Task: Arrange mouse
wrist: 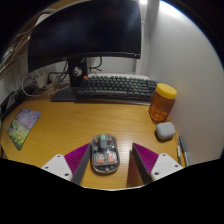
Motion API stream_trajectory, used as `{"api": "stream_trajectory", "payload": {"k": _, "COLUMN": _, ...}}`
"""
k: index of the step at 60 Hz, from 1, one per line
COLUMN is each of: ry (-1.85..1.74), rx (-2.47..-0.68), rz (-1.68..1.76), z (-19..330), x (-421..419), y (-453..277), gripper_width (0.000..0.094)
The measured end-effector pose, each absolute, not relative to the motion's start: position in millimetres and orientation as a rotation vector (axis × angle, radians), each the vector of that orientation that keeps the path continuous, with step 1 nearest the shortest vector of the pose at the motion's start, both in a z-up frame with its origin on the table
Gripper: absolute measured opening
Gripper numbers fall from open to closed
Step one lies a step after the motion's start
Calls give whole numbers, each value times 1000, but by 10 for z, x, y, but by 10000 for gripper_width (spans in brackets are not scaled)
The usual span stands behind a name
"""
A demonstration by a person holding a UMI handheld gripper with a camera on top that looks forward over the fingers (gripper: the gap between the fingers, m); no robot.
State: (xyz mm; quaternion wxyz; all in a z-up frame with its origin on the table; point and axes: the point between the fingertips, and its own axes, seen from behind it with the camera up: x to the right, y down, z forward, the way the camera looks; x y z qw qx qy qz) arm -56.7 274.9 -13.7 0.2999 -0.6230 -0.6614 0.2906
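Observation:
A grey see-through mouse point(104, 154) lies on the wooden desk point(70, 118), between my two fingers and a little toward the left one. There is a gap between it and each magenta pad point(146, 157). My gripper point(111, 165) stands open around the mouse, which rests on the desk by itself.
A black keyboard point(113, 87) lies beyond the mouse, in front of a monitor point(85, 30). To the right stand an orange jar point(162, 101) and a small white case point(165, 130). A pen point(181, 150) lies by the right edge. A colourful card point(23, 127) sits at the left.

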Motion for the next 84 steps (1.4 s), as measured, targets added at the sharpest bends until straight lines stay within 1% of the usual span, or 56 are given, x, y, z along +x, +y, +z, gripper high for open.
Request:
{"api": "stream_trajectory", "payload": {"k": 1, "ry": -1756, "rx": -1655, "rz": 774, "z": -139, "x": -574, "y": 2743, "gripper_width": 847}}
{"api": "stream_trajectory", "payload": {"k": 8, "ry": -1772, "rx": -1641, "rz": 781, "z": -147, "x": -593, "y": 2692, "gripper_width": 465}}
{"api": "stream_trajectory", "payload": {"k": 14, "ry": -1762, "rx": -1642, "rz": 744, "z": -146, "x": -583, "y": 2697, "gripper_width": 459}}
{"api": "stream_trajectory", "payload": {"k": 15, "ry": -1766, "rx": -1640, "rz": 740, "z": -142, "x": -584, "y": 2689, "gripper_width": 418}}
{"api": "stream_trajectory", "payload": {"k": 22, "ry": -1749, "rx": -1671, "rz": 728, "z": -129, "x": -574, "y": 2697, "gripper_width": 361}}
{"api": "stream_trajectory", "payload": {"k": 29, "ry": -1711, "rx": -1705, "rz": 731, "z": 34, "x": -572, "y": 2710, "gripper_width": 361}}
{"api": "stream_trajectory", "payload": {"k": 35, "ry": -1687, "rx": -1738, "rz": 751, "z": 308, "x": -601, "y": 2619, "gripper_width": 361}}
{"api": "stream_trajectory", "payload": {"k": 41, "ry": -1677, "rx": -1741, "rz": 797, "z": 623, "x": -698, "y": 2374, "gripper_width": 360}}
{"api": "stream_trajectory", "payload": {"k": 50, "ry": -1691, "rx": -1718, "rz": 895, "z": 1028, "x": -896, "y": 1623, "gripper_width": 359}}
{"api": "stream_trajectory", "payload": {"k": 57, "ry": -1733, "rx": -1665, "rz": 946, "z": 1137, "x": -995, "y": 814, "gripper_width": 358}}
{"api": "stream_trajectory", "payload": {"k": 64, "ry": -1789, "rx": -1650, "rz": 958, "z": 1056, "x": -989, "y": -31, "gripper_width": 359}}
{"api": "stream_trajectory", "payload": {"k": 72, "ry": -1836, "rx": -1656, "rz": 933, "z": 816, "x": -924, "y": -797, "gripper_width": 359}}
{"api": "stream_trajectory", "payload": {"k": 78, "ry": -1848, "rx": -1669, "rz": 896, "z": 578, "x": -874, "y": -1168, "gripper_width": 360}}
{"api": "stream_trajectory", "payload": {"k": 84, "ry": -1857, "rx": -1678, "rz": 833, "z": 298, "x": -839, "y": -1374, "gripper_width": 357}}
